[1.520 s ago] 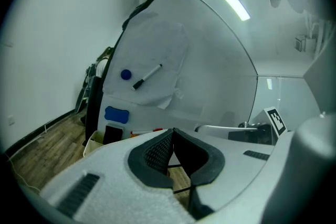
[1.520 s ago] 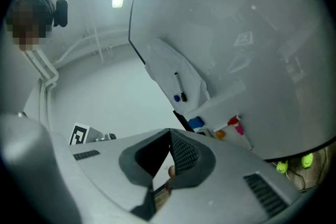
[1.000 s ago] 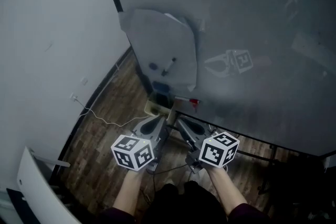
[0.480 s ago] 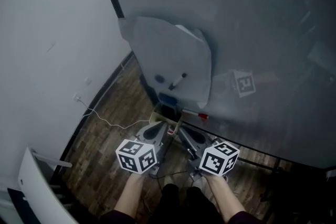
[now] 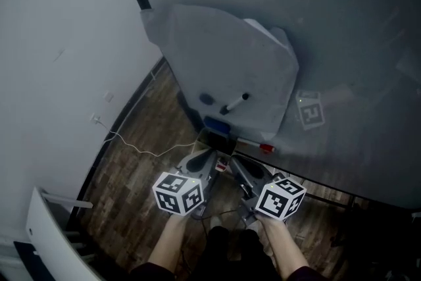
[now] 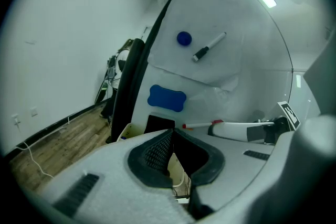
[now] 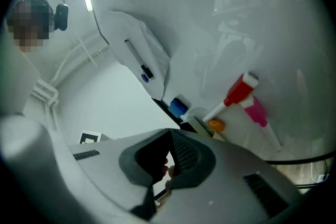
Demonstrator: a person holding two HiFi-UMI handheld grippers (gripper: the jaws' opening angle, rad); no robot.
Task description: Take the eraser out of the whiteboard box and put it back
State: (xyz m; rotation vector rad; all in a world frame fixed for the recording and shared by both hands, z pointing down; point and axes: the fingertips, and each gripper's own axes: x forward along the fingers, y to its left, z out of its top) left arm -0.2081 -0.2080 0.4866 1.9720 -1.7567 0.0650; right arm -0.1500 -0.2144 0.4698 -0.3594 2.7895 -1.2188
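Approach to the whiteboard box, nothing lifted yet. My left tongs (image 6: 172, 132) are closed, ribbed pads meeting at the tip with nothing between them. My right tongs (image 7: 171, 132) look the same, tips together and empty. Both point at the cream whiteboard box (image 6: 125, 132) at the foot of the board, with the left pair nearer its dark opening.

The blue, bone-shaped piece I take to be the eraser (image 6: 167, 98) sits just above that opening. I cannot tell whether it stands in the box or clings to the board behind it. By my reading the take-out has not begun. The next move calls for opening one pair of tongs, bringing the pads to either side of the blue piece and drawing it up and clear. The red-capped marker (image 6: 202, 125) lies just beside it and must not be knocked.

Above the box, a pale sheet (image 5: 217, 56) hangs on the whiteboard (image 5: 342, 23), with a round blue magnet (image 5: 206, 100) and a black marker (image 5: 235, 102) on it. From the right tongs' view a pink marker (image 7: 260, 115) shows near the red one.

There is no table here. The board stands on a dark wood-plank floor (image 5: 141, 141) beside a plain white wall (image 5: 59, 43), and a thin white cable (image 5: 131, 145) trails along the skirting. The room is dim.
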